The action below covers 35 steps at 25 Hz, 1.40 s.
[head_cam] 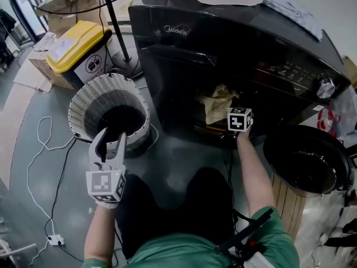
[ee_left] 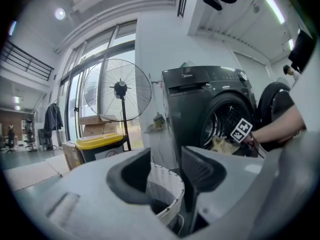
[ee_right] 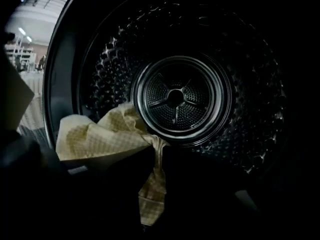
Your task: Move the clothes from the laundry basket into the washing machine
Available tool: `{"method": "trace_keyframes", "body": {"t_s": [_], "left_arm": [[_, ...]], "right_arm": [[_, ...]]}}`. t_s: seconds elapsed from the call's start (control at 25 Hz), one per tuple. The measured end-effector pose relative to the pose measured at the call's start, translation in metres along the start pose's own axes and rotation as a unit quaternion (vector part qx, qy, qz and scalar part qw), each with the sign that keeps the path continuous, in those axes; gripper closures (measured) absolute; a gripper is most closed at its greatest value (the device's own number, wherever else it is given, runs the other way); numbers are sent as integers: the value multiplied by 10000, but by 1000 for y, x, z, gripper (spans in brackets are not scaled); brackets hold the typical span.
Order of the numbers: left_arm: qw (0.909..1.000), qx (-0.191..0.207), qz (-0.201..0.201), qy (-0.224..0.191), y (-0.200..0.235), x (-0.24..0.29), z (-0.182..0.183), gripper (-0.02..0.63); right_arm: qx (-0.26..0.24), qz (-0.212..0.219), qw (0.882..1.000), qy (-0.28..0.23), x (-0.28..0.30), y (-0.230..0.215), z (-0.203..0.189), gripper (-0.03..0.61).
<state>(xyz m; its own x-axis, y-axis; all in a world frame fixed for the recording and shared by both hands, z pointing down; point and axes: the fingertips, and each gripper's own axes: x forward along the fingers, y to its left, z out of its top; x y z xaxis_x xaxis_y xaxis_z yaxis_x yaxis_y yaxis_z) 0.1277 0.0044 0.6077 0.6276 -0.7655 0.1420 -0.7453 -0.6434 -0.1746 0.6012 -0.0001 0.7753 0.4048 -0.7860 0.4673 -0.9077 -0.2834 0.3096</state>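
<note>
Right hand-held gripper (ee_right: pixel 156 151) tight on yellow checked cloth (ee_right: pixel 95 136) at the washing machine (head_cam: pixel 184 43) drum mouth.

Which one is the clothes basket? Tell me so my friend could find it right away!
Find the big black washing machine. On the floor just left of it stands the laundry basket. It is round and white with a slotted wall and open top, unlike the boxy bin with the yellow lid behind it.
</note>
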Motion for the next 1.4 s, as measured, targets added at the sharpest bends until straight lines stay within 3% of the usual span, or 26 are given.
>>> {"method": "trace_keyframes", "body": {"t_s": [0.08,0.2,0.36,0.52,0.64,0.76,0.96,1.0,1.08,1.2,1.4], "left_arm": [[10000,33,9,19,1,0,-1,422],[10000,40,-74,31,-4,6,-3,422],[9996,28,-292,4,-20,19,-5,422],[9987,-82,-492,-29,-33,30,-7,422],[9981,-164,-586,-12,-38,34,-9,422],[9982,-109,-582,28,-39,30,-10,422],[9995,-27,-290,96,-20,12,-12,422],[9997,-18,-222,109,-15,8,-12,423],[9999,-15,-69,129,-5,0,-11,425],[9998,33,126,157,6,-9,-10,426],[9992,110,263,283,13,-20,-16,426]], "right_arm": [[-350,-209,9985,357,3,-5,-15,508],[-367,-100,9971,660,-4,-2,-35,400],[10,73,9993,378,-36,6,-33,313],[42,347,9993,-118,-70,37,-28,305],[-353,859,9957,71,-66,84,-48,305],[-523,948,9936,311,-46,103,-64,291],[-768,896,9915,545,-16,100,-63,320],[-728,871,9924,476,-13,95,-56,407],[-572,705,9954,291,-8,78,-37,520],[-460,512,9974,209,9,53,-14,525],[-1043,85,9915,768,47,19,-17,519]]}}
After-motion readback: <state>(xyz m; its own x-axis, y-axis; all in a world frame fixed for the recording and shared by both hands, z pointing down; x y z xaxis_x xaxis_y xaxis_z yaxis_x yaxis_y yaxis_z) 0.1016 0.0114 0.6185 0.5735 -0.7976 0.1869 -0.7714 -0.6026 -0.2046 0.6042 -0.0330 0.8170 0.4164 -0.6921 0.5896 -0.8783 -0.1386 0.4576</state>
